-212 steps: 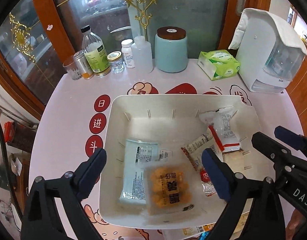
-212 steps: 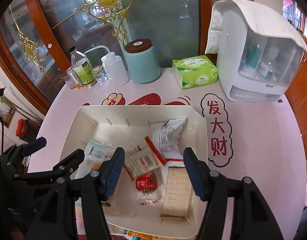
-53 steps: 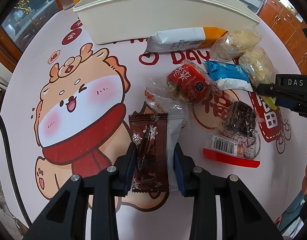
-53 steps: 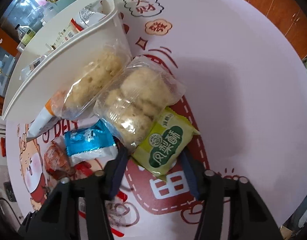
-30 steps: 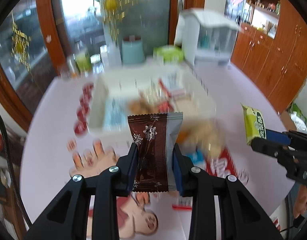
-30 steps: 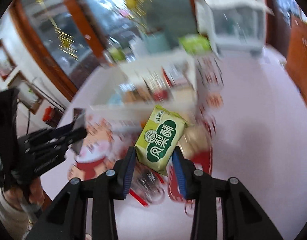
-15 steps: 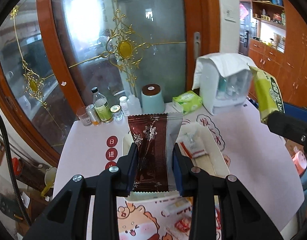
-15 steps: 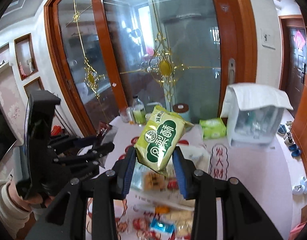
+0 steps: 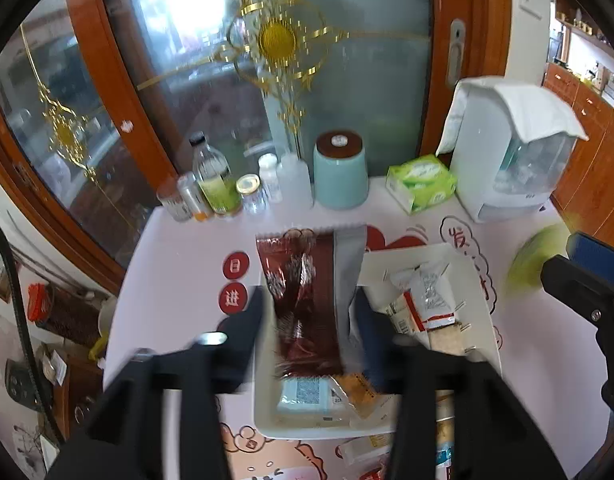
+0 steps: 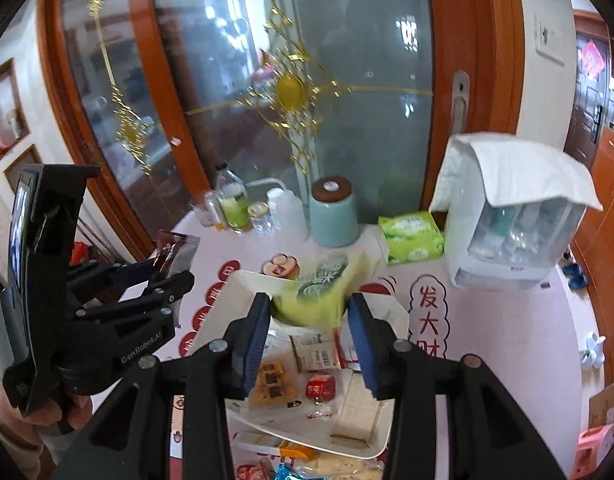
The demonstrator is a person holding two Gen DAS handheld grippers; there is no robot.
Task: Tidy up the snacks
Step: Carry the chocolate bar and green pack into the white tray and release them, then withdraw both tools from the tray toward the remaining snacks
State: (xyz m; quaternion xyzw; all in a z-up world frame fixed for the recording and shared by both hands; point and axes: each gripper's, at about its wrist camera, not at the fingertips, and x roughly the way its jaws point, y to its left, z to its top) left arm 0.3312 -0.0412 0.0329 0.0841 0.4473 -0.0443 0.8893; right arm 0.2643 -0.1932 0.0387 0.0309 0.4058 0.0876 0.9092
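Observation:
Both grippers hover over a white tray [image 9: 481, 280] [image 10: 235, 292] that holds several snack packets. My left gripper [image 9: 309, 320] has its jaws opening. A brown and silver snack packet [image 9: 307, 292] hangs blurred between them, loose from the pads. My right gripper [image 10: 309, 320] is opening too, and a blurred green snack packet [image 10: 319, 288] is slipping forward out of its jaws above the tray. In the right wrist view the left gripper [image 10: 167, 268] shows at the left with the brown packet [image 10: 175, 250] at its tips. In the left wrist view the right gripper [image 9: 579, 268] shows at the right beside a green blur [image 9: 535, 256].
Behind the tray stand a teal jar [image 9: 341, 172], a green tissue pack [image 9: 421, 188], a cloth-covered white dispenser [image 9: 511, 152] and several bottles [image 9: 215, 188], all against a glass door. Loose snacks [image 10: 299, 468] lie on the printed tablecloth in front of the tray.
Both grippers have moved closer over the tray and their jaws have widened. The brown packet and the green packet, gripped before, now sit loose and blurred between the fingers.

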